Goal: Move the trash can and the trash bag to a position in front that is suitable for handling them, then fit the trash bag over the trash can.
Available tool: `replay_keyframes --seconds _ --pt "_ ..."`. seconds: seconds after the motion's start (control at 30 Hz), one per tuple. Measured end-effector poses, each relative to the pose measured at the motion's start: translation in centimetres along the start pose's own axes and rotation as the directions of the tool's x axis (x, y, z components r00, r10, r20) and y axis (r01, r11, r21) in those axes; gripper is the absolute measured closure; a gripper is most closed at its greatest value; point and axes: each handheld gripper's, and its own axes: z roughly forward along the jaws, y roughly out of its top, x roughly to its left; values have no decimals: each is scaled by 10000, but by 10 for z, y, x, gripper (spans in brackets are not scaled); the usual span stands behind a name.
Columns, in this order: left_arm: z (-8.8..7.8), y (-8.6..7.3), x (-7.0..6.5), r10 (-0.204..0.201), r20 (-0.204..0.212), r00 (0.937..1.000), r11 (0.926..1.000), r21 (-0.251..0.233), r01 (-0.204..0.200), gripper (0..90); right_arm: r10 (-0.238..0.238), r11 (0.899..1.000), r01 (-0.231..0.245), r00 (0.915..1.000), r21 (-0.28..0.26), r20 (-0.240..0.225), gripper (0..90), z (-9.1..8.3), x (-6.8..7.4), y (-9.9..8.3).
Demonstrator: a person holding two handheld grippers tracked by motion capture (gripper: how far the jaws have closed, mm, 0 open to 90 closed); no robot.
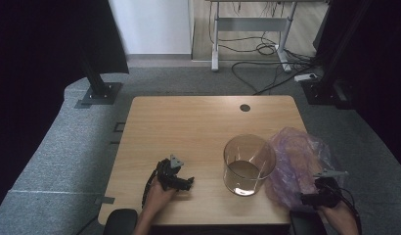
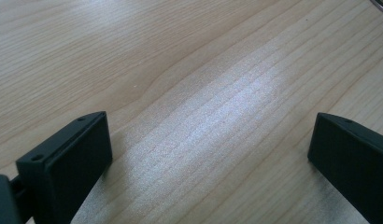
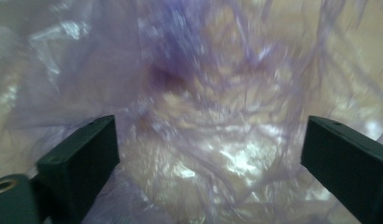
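bag (image 1: pixel 299 164) right of container (image 1: pixel 248 164), on table (image 1: pixel 189 127)

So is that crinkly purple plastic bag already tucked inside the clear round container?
No, the crinkly purple plastic bag lies on the wooden table beside the clear round container, at its right, not inside it.

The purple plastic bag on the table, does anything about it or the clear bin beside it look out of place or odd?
The purple plastic bag lies crumpled in a loose heap at the table's right edge, beside the clear bin, not inside it. The bin stands upright. The right gripper is open at the bag's near edge. Nothing looks spilled or damaged.
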Motion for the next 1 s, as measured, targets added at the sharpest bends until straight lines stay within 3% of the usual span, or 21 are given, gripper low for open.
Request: replay_keyframes --seconds 0.03,0.07,0.1,0.2,0.33,0.4,0.43,0.47,0.63,0.73,0.87,0.9,0.93,0.97,1.0 --pt "0 0 0 -5 0 10000 10000 -3 5 0 -39 9992 37 10000 -388 -57 20 -10 2 6" --pt "0 0 0 -9 -4 10000 10000 -2 9 0 -39 9992 37 10000 -388 -57 20 -10 2 6" --pt "0 0 0 -8 -4 10000 10000 -2 8 0 -103 9980 95 9999 -617 -117 20 -21 6 12" --pt "0 0 0 -8 -5 10000 10000 -3 8 0 -199 9974 184 9996 -696 -209 21 -30 10 18" --pt "0 0 0 -6 -6 10000 10000 -6 6 0 -680 9945 666 9976 -814 -151 22 -48 15 32" --pt "0 0 0 -10 -5 10000 10000 -6 10 0 -969 9913 963 9953 -892 -15 28 -54 12 41" --pt "0 0 0 -9 -7 10000 10000 -7 9 0 -1073 9883 1102 9937 -1053 326 33 -58 8 54" --pt "0 0 0 -9 -5 10000 10000 -7 9 0 -1073 9883 1102 9937 -1053 326 33 -58 8 54" --pt "0 0 0 -10 -8 10000 10000 -9 10 0 -1259 9834 1314 9908 -1249 503 51 -65 -3 90" --pt "0 0 0 -16 -11 10000 10000 -10 16 0 -1364 9836 1405 9897 -1129 431 61 -60 -6 99" --pt "0 0 0 -12 -10 10000 10000 -7 12 0 -1275 9915 1289 9896 -169 666 71 -28 -19 107" --pt "0 0 0 -10 -11 10000 10000 -7 10 0 -1220 9924 1209 9913 246 498 68 -8 -23 106" --pt "0 0 0 -11 -9 10000 10000 -5 11 0 -1152 9928 1144 9931 348 216 56 1 -23 104" --pt "0 0 0 -13 -10 10000 10000 -7 13 0 -1152 9928 1144 9931 348 216 56 1 -23 104" --pt "0 0 0 -9 -11 10000 10000 -7 9 0 -1098 9932 1103 9938 384 -154 36 8 -21 102"
